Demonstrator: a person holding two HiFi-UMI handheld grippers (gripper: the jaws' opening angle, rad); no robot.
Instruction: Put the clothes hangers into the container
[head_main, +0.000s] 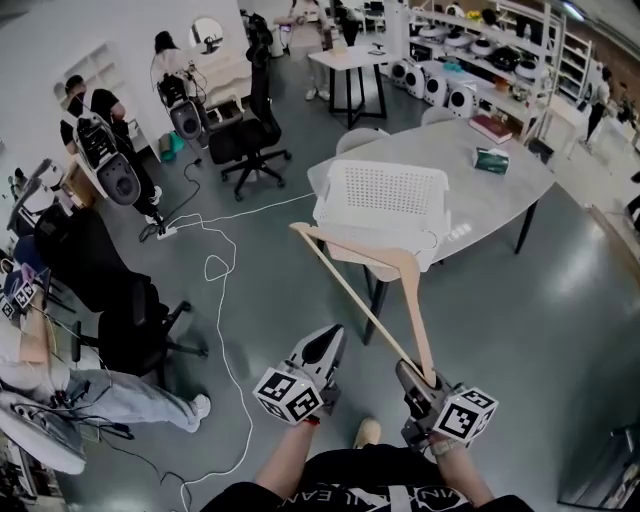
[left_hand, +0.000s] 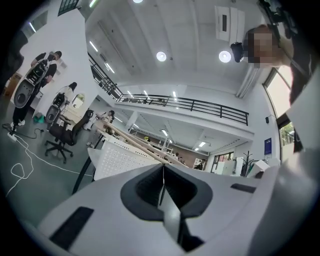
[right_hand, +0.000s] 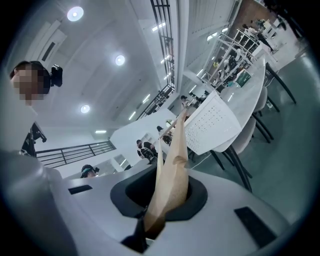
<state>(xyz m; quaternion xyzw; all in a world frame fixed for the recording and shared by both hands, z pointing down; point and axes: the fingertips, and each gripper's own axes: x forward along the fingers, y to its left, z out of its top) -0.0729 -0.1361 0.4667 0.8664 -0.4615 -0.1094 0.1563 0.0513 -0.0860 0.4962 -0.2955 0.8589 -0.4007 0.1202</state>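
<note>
One hanger (head_main: 419, 310) is pinched by an arm's end in the right hand-held gripper (head_main: 418, 378), so its length reaches toward the container (head_main: 380, 190) on the counter (head_main: 440, 150), likely for dropping in. The left hand-held gripper (head_main: 328, 340) is pressed together, empty.

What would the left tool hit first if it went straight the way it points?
Probably the wooden hanger, whose bars cross just ahead of the left tool; the right tool holds it. The white basket sits behind. Depth is unclear.
</note>
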